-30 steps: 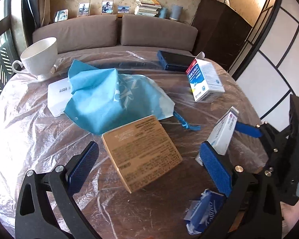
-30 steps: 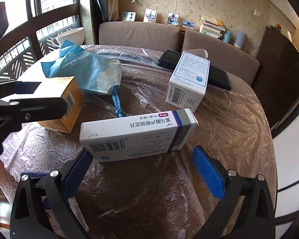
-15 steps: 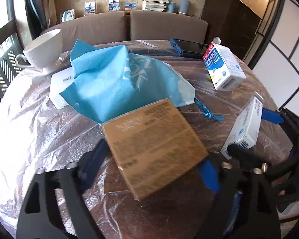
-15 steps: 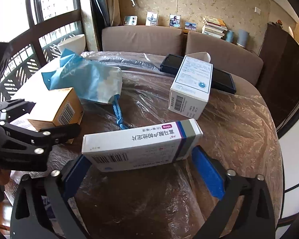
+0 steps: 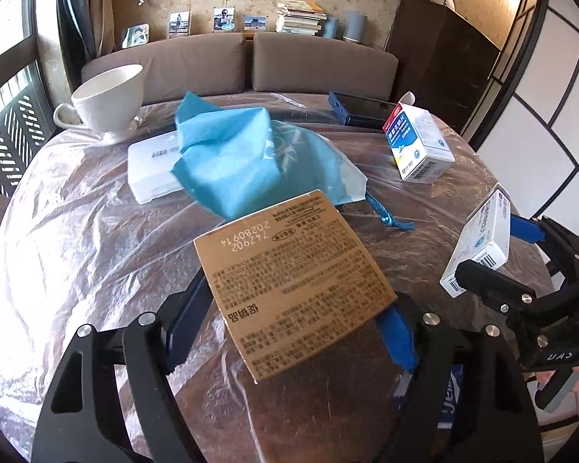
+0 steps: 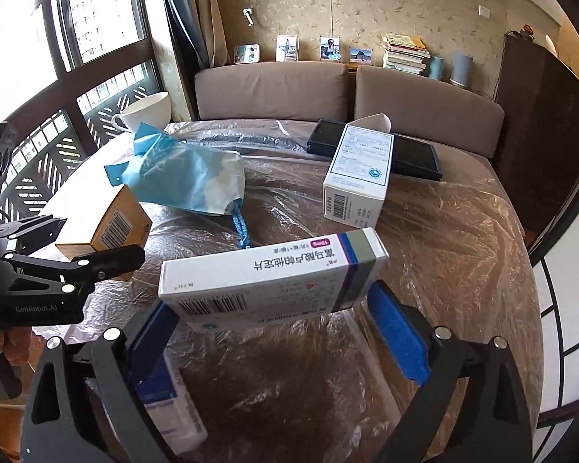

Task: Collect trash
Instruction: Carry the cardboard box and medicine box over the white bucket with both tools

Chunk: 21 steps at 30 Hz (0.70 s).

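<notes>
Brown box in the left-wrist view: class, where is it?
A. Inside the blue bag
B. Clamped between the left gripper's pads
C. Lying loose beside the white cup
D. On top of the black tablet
B: the brown box sits clamped between the left gripper's blue pads, tilted above the table.

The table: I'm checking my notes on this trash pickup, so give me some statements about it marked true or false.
1. The left gripper grips the brown box. True.
2. The right gripper is empty. False: it grips the long white box.
3. The white cup lies tipped over. False: it stands upright.
4. The blue bag lies partly over a flat white box. True.
</notes>
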### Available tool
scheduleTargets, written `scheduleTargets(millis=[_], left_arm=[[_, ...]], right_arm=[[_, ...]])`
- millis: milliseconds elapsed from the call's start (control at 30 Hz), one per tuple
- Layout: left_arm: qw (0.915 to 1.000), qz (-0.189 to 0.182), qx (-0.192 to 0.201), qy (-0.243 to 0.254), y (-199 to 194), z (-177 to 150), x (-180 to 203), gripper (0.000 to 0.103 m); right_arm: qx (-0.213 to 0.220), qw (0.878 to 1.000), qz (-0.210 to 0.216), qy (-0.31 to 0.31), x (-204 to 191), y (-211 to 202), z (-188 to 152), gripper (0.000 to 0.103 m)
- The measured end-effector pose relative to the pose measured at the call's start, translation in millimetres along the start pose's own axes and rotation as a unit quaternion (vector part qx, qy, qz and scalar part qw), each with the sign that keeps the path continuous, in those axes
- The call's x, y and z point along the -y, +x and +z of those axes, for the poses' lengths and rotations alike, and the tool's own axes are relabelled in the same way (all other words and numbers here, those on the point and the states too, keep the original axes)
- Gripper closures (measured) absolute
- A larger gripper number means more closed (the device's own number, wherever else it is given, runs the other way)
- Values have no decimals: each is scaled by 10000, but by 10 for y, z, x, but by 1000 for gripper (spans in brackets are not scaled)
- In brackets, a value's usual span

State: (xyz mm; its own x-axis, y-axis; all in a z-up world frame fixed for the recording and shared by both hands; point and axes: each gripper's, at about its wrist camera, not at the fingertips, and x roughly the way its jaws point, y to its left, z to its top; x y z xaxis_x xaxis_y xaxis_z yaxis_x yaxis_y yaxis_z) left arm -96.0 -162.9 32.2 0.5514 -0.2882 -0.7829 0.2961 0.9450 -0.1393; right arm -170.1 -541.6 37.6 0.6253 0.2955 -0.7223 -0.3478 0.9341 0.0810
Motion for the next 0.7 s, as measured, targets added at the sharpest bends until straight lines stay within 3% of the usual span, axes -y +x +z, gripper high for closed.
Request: scheduleTargets(millis=[700], left_arm=[[9998, -34, 210, -27, -411, -194, 67, 23]], right_arm=[[212, 9989, 364, 201, -115, -529, -75, 9]])
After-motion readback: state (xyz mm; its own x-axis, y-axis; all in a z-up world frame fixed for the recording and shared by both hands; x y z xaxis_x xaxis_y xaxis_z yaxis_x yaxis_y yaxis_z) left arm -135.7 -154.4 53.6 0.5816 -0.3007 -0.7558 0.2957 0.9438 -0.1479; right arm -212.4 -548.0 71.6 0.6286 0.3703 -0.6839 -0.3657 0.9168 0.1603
